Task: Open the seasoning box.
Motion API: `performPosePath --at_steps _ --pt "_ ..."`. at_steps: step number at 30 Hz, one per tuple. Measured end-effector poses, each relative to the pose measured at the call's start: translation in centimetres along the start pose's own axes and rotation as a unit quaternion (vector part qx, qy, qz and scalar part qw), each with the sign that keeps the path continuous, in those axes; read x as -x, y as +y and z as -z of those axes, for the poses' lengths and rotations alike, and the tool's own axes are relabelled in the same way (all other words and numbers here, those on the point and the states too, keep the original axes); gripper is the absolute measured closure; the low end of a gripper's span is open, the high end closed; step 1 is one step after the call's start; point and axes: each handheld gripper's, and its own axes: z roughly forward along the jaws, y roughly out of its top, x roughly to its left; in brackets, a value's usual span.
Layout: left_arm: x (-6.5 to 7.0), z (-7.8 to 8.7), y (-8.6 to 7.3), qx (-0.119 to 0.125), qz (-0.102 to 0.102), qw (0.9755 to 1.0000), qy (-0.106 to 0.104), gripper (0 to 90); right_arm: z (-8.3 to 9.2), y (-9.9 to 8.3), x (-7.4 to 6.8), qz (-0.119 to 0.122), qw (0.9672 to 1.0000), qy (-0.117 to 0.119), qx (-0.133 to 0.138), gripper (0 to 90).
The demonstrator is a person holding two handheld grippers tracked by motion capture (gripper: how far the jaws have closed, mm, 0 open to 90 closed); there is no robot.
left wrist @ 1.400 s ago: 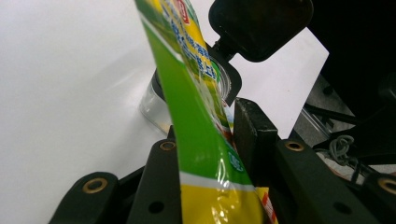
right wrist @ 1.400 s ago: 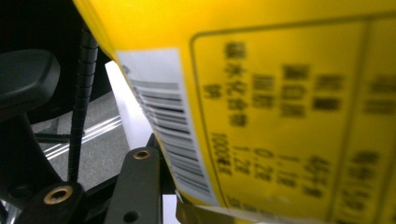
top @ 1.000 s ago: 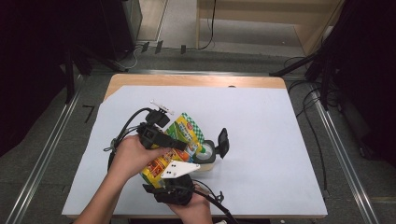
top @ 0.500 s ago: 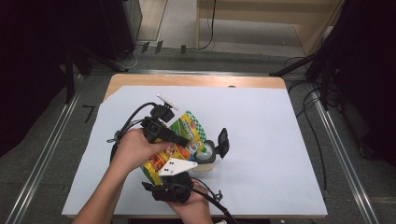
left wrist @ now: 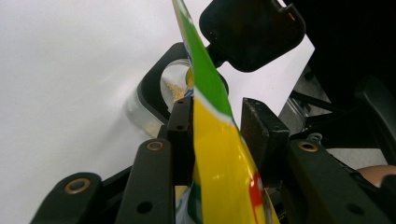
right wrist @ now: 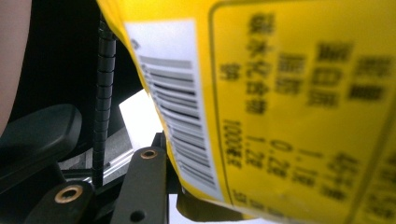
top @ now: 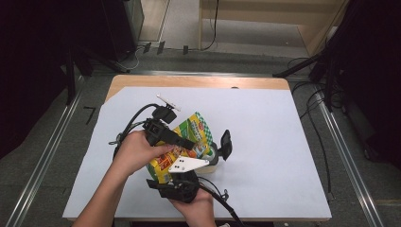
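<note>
Left gripper (left wrist: 219,126) jaws, just widened, straddle your soft, slippery yellow-green pouch (top: 182,144) above the near-left jar (top: 210,153); right gripper (top: 182,182) grip unclear; pinch its stiffer seam.

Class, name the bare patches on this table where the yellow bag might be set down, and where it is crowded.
Free: the white sheet right of the jar, and its far strip. Crowded: near left, around the bag, both grippers and cables.
</note>
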Motion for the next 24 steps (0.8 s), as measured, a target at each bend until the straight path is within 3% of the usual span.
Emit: performPosePath --at_steps 4,7,15,20,24 --pt "0.1 0.4 -0.3 0.001 -0.006 1.0 -0.004 62.3 0.1 -0.1 0.0 -0.001 0.9999 0.013 0.006 65.9" --pt "0.3 0.7 -0.3 0.0 -0.004 0.9999 0.012 70.0 0.1 -0.1 -0.2 0.002 0.9999 0.013 0.008 65.7" --pt "1.1 0.6 -0.3 -0.015 -0.012 0.9986 0.05 77.1 -0.4 0.2 -0.9 0.048 0.9986 -0.002 -0.022 63.1" --pt "1.1 0.7 -0.3 -0.012 -0.007 0.9986 0.051 77.8 -0.7 0.2 -1.6 0.088 0.9948 -0.026 -0.044 60.5" --pt "1.2 0.6 -0.2 -0.006 -0.008 0.9988 0.048 77.9 -0.6 0.3 -1.5 0.087 0.9948 -0.029 -0.045 66.1"
